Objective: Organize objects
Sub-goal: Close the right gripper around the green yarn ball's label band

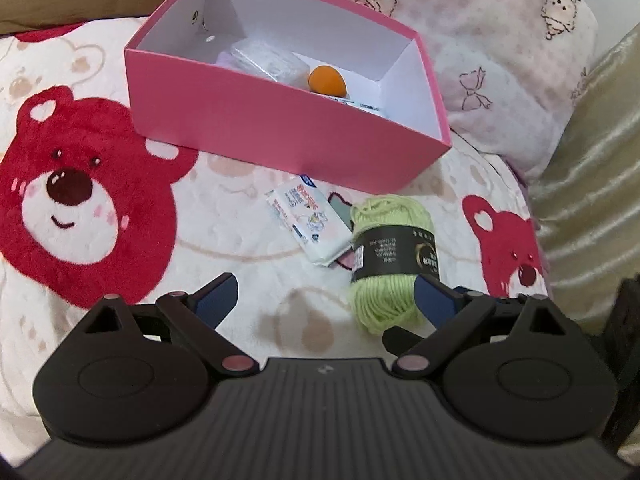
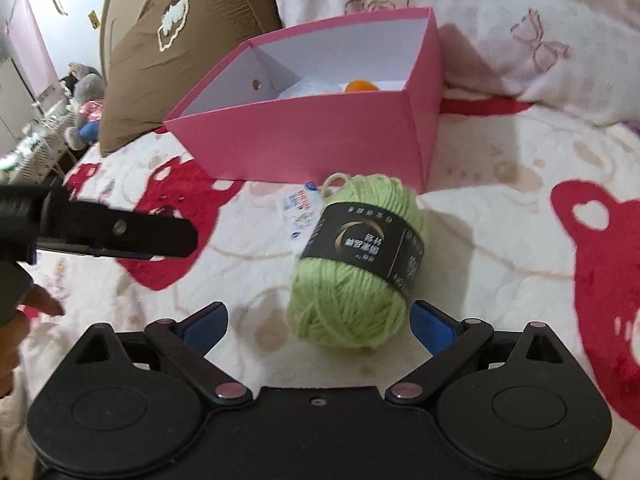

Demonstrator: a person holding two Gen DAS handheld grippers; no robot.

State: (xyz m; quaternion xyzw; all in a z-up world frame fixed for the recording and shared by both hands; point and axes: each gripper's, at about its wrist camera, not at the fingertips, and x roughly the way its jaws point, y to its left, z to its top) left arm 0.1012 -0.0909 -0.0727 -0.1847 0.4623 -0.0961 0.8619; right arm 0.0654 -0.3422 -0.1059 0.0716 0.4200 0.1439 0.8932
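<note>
Both tools are wide open over a bear-print blanket (image 1: 100,208) on the bed. The right tool (image 2: 318,322) is nearly around the green yarn (image 2: 352,264) (black label), with the pink box (image 2: 312,144) beyond it; the left tool (image 1: 326,294) is empty.

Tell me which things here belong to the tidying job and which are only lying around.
Part of the job:
- pink box
- green yarn ball
- white tissue pack
- orange ball and clear packet, already inside the box

Just lying about:
- bear blanket
- brown pillow
- pink floral bedding
</note>
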